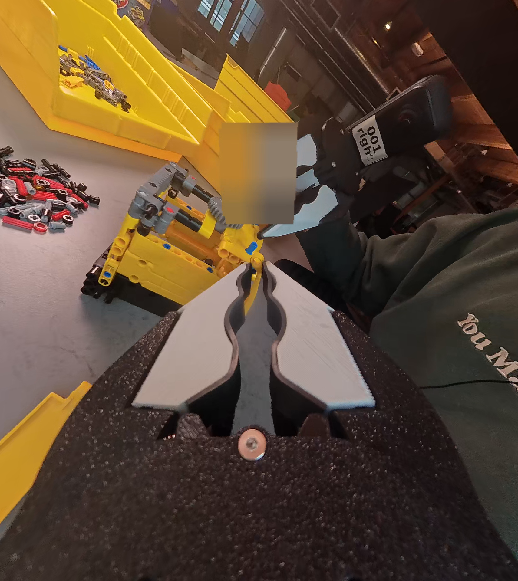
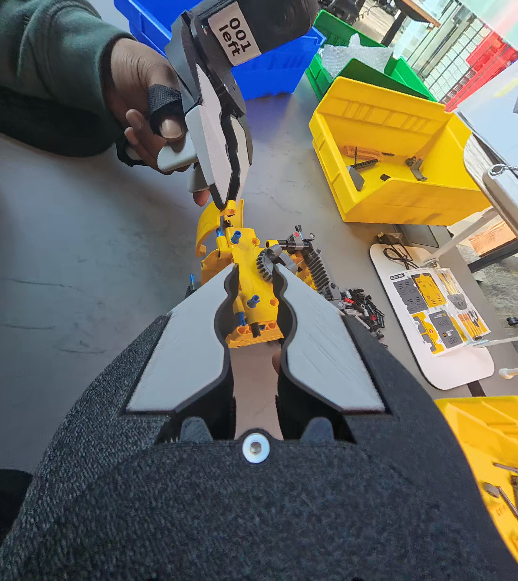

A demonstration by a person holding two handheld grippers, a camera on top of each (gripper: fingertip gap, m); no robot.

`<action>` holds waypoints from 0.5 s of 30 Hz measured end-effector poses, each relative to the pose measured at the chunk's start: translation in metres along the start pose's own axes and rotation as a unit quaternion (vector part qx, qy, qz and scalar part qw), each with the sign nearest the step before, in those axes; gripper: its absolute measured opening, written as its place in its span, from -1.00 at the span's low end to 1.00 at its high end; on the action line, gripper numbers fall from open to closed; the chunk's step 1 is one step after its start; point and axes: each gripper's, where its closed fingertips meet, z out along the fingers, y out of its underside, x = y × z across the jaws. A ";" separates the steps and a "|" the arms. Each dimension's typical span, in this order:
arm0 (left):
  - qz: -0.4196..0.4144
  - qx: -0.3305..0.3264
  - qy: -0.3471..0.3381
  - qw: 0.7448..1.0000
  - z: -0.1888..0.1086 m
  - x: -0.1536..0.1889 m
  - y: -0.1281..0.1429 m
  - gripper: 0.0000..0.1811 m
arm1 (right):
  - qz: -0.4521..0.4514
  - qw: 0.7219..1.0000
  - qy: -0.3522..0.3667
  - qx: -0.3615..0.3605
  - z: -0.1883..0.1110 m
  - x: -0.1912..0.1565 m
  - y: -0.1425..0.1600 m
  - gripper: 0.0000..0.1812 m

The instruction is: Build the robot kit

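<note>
You are pinching the yellow curved panel [image 2: 208,221] with your left gripper [image 1: 256,267] at twelve o'clock; your right gripper [image 2: 254,273] is clamping the yellow model [image 2: 251,283].

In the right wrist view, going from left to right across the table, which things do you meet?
Left gripper → yellow brick model → loose pile of small parts → sticker sheet.
</note>
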 end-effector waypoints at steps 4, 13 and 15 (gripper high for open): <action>-0.013 -0.001 0.007 1.000 0.001 -0.001 0.002 -0.94 | 0.033 0.999 -0.004 0.028 0.001 0.000 0.003 -0.79; -0.068 0.011 0.044 0.997 0.004 -0.002 0.005 -0.94 | 0.068 0.994 0.001 0.088 -0.004 0.007 0.006 -0.98; -0.075 0.014 0.049 0.996 0.004 -0.002 0.005 -0.94 | 0.074 0.992 0.001 0.098 -0.004 0.008 0.006 -1.00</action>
